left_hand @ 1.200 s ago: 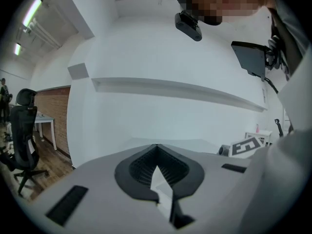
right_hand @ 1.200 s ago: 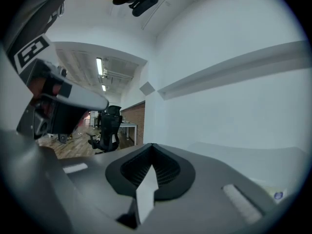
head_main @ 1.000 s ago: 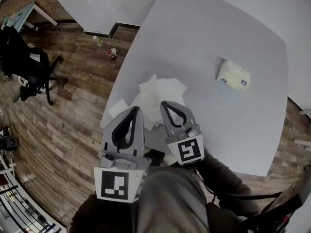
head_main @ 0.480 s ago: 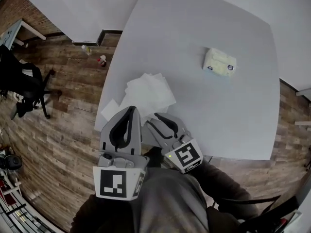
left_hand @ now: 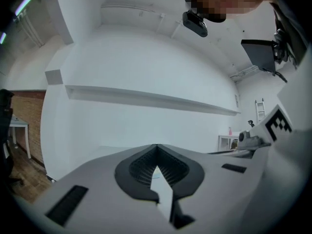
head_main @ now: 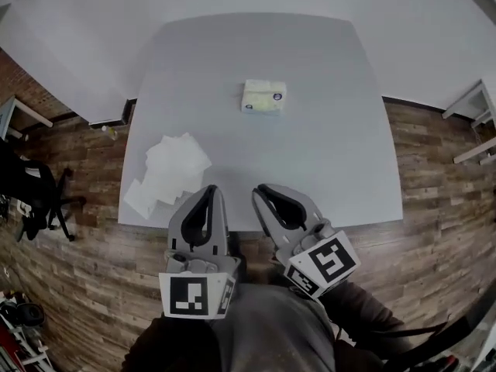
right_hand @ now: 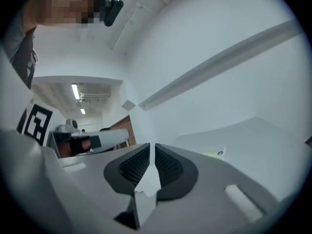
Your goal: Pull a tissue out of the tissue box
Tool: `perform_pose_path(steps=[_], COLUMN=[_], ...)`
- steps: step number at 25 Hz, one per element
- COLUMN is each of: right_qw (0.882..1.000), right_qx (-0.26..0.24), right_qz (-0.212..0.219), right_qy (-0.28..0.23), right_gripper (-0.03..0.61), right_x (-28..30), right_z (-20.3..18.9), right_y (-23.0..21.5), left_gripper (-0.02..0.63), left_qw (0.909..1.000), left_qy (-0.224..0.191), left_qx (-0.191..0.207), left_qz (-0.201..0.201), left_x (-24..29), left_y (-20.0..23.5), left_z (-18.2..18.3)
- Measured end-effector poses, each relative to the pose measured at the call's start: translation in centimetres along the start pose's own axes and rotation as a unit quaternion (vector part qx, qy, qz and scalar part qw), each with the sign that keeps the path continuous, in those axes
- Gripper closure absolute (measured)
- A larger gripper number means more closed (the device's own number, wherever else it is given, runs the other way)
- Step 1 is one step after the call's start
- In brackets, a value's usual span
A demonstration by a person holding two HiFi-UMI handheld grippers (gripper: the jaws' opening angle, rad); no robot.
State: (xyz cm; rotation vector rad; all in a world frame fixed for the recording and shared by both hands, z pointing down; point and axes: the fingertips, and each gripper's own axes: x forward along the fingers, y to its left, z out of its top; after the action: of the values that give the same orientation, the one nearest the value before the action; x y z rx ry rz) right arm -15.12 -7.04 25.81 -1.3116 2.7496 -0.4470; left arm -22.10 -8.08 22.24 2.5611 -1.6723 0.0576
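The pale yellow-white tissue box (head_main: 263,97) lies on the far middle of the grey table (head_main: 333,153); it also shows small in the right gripper view (right_hand: 214,153). Several pulled-out white tissues (head_main: 170,167) are heaped near the table's front left corner. Both grippers hover level at the table's front edge, well short of the box. My left gripper (head_main: 211,190) (left_hand: 156,146) is shut with its tips touching and holds nothing. On my right gripper (head_main: 259,190) (right_hand: 152,145) the jaws are closing, a narrow slit still between them and nothing in it.
Wooden floor surrounds the table. A black office chair (head_main: 31,188) stands at the left, and small bottles (head_main: 108,130) sit on the floor by the wall. White furniture legs (head_main: 473,107) show at the far right.
Both grippers have drawn back from over the tissue heap to the table's front edge. The right gripper rolled and its jaws parted. The head view swung, so the box now sits centred.
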Motion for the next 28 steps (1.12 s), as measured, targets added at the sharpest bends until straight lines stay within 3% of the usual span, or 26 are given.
perform_pose_path(steps=[6,11,17,28], right_qw=[0.997,0.995,0.994,0.991], right_qx=[-0.023,-0.03,-0.032,-0.047], right_qz=[-0.059,-0.081,-0.076,-0.087], right_qy=[-0.037,-0.057,-0.073,-0.086], right_gripper=[0.572,0.577,0.577,0.578], right_x=[-10.2,-14.9,-15.1,-12.6], right_z=[4.9,6.9,7.8,8.7], right_y=[-2.8,-3.6,-2.6,-1.7], left_gripper=[0.615,0.615,0.615,0.615], left_qw=[0.9978,0.9948,0.9911,0.9881], left_qy=[-0.038,-0.02,-0.032,-0.033], left_qx=[0.027,0.04,0.065,0.069], left_qz=[-0.046,-0.092,-0.112,-0.133], left_x=[-1.0,-2.0,-2.4,-1.6], left_y=[-10.7,-16.4,-17.8,-16.2], left_z=[1.9,1.9,3.0,3.4])
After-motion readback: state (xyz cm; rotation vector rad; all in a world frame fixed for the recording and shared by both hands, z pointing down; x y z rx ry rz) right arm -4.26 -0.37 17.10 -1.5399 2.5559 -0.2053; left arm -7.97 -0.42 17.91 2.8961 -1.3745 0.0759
